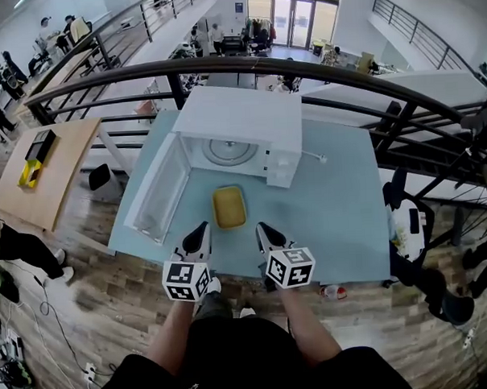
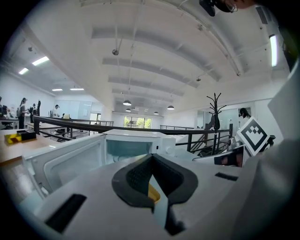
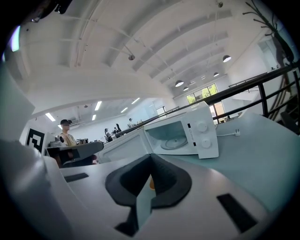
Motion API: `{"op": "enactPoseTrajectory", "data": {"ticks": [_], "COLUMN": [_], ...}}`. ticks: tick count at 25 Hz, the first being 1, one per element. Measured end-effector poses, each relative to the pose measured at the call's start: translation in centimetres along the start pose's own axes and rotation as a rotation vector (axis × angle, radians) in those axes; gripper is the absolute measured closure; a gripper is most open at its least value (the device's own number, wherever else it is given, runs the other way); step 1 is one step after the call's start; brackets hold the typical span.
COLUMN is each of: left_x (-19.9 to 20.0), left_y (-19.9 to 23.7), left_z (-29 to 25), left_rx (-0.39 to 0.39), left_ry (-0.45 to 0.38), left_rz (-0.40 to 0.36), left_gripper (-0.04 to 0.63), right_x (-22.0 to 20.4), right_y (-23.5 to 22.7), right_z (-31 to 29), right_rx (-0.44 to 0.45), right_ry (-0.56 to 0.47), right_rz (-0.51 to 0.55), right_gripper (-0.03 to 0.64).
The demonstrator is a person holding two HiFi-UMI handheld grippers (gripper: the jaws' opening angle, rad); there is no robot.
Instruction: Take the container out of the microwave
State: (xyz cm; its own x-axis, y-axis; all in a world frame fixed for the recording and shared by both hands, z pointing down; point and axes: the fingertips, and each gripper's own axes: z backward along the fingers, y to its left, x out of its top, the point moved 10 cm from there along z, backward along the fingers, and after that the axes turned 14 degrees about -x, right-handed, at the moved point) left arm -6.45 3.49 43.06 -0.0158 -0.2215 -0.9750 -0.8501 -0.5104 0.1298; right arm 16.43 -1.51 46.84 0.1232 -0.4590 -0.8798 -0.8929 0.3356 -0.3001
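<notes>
Reaching forward from the bottom of the head view, the left forearm (image 1: pixel 171 342) and the right forearm (image 1: pixel 307 330) run side by side, roughly parallel, toward the near edge of the light blue table (image 1: pixel 340 201). Each carries its tongs out in front. The left gripper (image 1: pixel 203 230) and the right gripper (image 1: pixel 263 229) point ahead toward the microwave (image 1: pixel 240 117), dipped only a little below level, and their tips lean slightly toward each other.

Both pairs of tongs are pressed together with nothing between them. In the left gripper view the dark pads of the left gripper (image 2: pixel 151 161) meet at the tip, and in the right gripper view those of the right gripper (image 3: pixel 150 161) do the same.

The yellow container (image 1: pixel 229 207) is out of the oven. It lies flat on the table just in front of the open cavity, between the microwave and the two gripper tips, which flank its near end without holding it. A sliver of it shows below the closed jaws in the left gripper view (image 2: pixel 153 192).

The microwave door (image 1: pixel 156 193) hangs wide open to the left, and the glass turntable (image 1: pixel 229 151) inside is bare. A dark railing (image 1: pixel 302 66) curves behind the table.
</notes>
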Motion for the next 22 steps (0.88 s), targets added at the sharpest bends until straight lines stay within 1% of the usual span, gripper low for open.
{"op": "enactPoseTrajectory", "data": {"ticks": [6, 11, 17, 22], "left_x": [2.2, 3.3, 4.3, 5.4], "left_y": [-0.2, 0.5, 2.1, 4.0], "left_z": [1.0, 1.5, 2.2, 3.7], "left_rx": [-0.005, -0.008, -0.047, -0.070], "left_ry": [-0.057, -0.098, -0.111, -0.121], "left_rz": [-0.027, -0.045, -0.054, -0.066], "left_gripper": [0.588, 0.588, 0.588, 0.588], "right_x": [1.8, 2.7, 3.6, 4.8], "right_y": [0.9, 1.4, 2.9, 4.9], "right_z": [1.3, 2.1, 2.9, 4.0], "right_rx": [-0.010, -0.032, -0.072, -0.114], "right_ry": [-0.060, -0.098, -0.142, -0.191], "right_rz": [0.051, 0.067, 0.053, 0.084], "right_gripper": [0.611, 0.611, 0.611, 0.611]}}
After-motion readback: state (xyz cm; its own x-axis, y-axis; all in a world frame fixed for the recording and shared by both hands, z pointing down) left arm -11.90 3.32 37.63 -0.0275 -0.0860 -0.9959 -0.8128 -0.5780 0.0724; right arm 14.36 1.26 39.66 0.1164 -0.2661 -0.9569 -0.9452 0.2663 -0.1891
